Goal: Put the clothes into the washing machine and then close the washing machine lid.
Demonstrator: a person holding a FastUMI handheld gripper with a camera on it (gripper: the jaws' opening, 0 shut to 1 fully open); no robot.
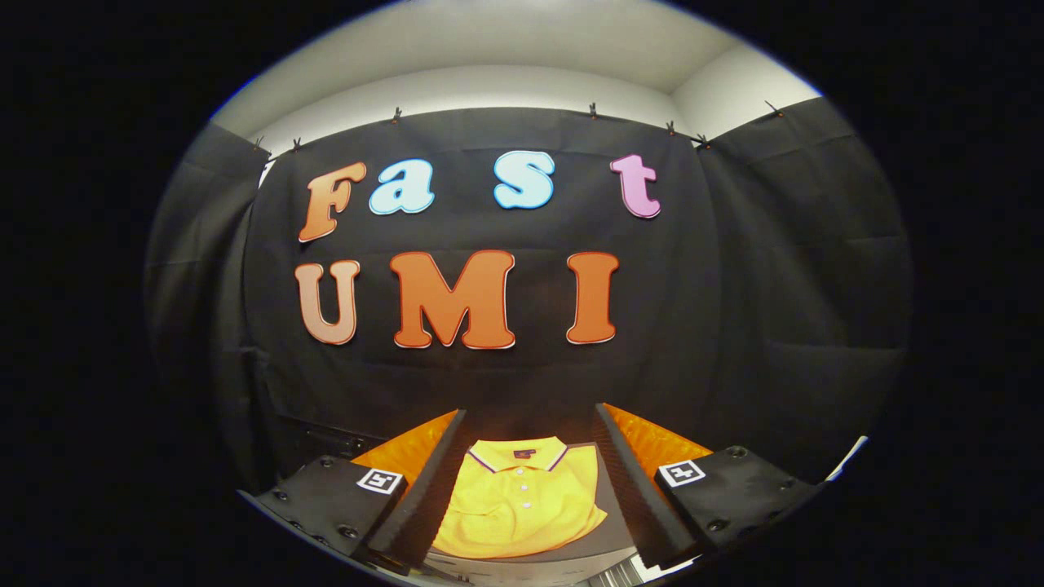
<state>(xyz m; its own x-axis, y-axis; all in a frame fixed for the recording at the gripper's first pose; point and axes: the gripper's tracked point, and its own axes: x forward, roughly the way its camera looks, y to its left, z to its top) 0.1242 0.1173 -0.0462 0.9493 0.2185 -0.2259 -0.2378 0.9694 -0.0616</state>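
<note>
Between the wide-spread fingers of the claw (522,489), a folded yellow polo shirt (518,505) lies untouched, seemingly on a dark counter (608,534).

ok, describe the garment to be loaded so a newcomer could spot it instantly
Start at the black cloth wall of the booth and look down to the dark surface below it. There, seen between the open tongs, lies a folded yellow polo shirt. Its bright yellow, dark-trimmed collar and row of small white buttons set it apart from everything around.
</note>
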